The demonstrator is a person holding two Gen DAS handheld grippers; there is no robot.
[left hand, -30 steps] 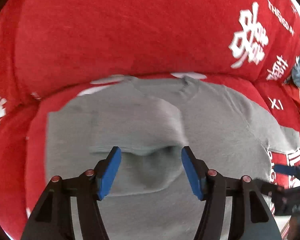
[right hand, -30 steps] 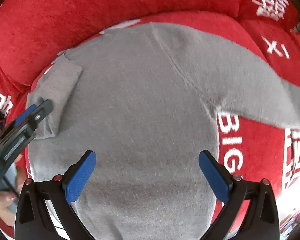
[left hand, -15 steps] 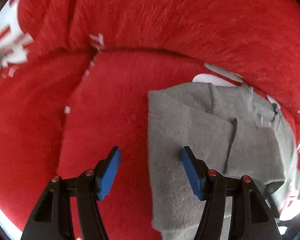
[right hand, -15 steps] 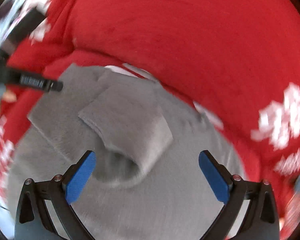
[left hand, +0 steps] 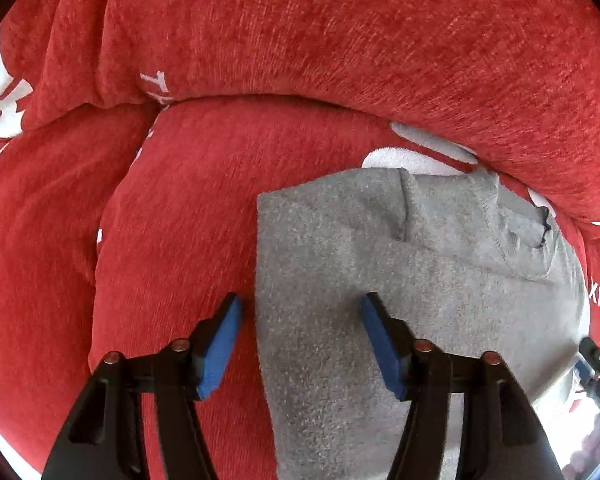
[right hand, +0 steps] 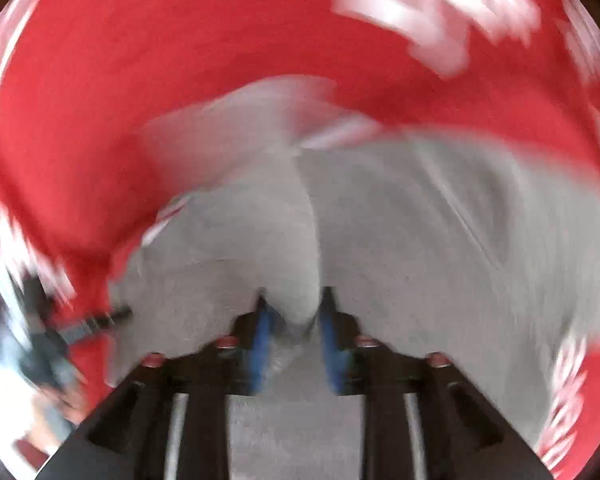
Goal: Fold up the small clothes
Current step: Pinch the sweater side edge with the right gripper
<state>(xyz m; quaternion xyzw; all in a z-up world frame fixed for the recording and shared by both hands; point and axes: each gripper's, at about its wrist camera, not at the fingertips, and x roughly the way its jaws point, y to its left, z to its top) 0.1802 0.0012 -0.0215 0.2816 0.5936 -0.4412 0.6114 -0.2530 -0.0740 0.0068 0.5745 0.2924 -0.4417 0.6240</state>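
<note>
Grey sweater (left hand: 380, 280) lay centre-right on red sofa (left hand: 300, 40). Left tongs (left hand: 300, 308), just narrowing, straddled its edge unpressed; right tongs (right hand: 294, 312), just closing, pinched a fold. Blurred haste risked slipping.

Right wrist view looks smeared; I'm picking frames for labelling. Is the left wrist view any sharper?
Right wrist view: heavy motion blur, the grey sweater and the white print streaked. Left wrist view: sharp, the sweater's knit and the red blanket's weave clear; fisheye bending and dark corners in both.
</note>
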